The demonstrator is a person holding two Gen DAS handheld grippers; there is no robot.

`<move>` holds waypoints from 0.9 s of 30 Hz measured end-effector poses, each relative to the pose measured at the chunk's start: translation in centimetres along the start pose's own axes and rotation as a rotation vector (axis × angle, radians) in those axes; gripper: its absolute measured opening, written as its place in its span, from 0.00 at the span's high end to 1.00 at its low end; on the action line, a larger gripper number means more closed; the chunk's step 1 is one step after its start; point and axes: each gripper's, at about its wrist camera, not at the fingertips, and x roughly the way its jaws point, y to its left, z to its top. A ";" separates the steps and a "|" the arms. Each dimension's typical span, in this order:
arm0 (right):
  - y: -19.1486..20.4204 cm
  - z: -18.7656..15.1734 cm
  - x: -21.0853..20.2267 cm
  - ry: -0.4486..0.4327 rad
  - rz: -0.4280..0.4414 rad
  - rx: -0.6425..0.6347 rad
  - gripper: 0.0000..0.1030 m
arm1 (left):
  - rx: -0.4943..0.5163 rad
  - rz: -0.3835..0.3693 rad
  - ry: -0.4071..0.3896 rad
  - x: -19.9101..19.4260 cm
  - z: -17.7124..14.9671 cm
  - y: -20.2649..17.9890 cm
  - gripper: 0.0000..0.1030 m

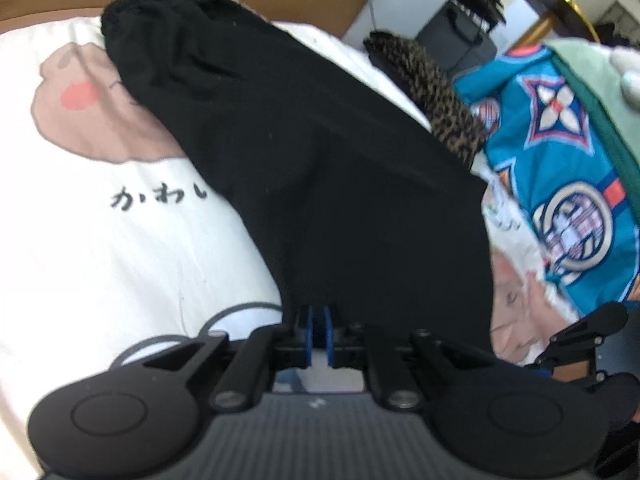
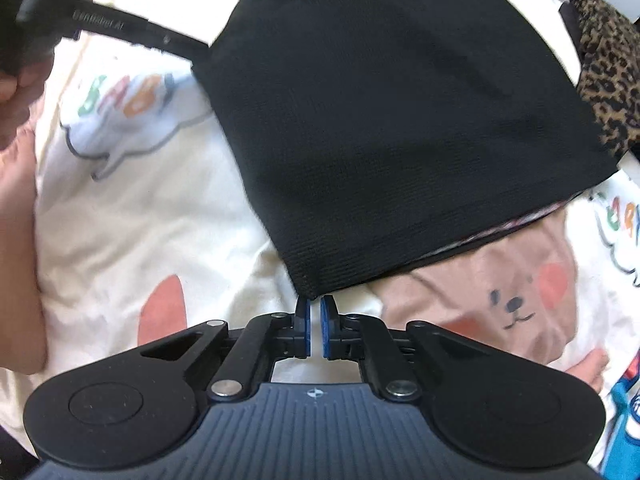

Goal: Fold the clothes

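Fold looked barely started: left gripper (image 1: pixel 319 322) was pinching the black top's (image 1: pixel 320 168) hem, right gripper (image 2: pixel 315 312) sat slightly parted just off its corner, top half-lifted over the bedsheet (image 2: pixel 152 208), still unfolded.

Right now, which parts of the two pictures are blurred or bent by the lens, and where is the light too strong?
Left wrist view: motion blur softens the black garment and the teal patterned cloth; the fisheye curves the edges; the room at top right is overexposed. Right wrist view: sharper, the garment's knit ribs show near the right gripper, but the printed bedsheet is smeared and pale.
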 end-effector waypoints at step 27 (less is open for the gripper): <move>-17.4 7.3 -4.1 -0.102 0.037 -0.073 0.61 | -0.002 -0.011 0.049 2.4 2.2 -4.3 0.89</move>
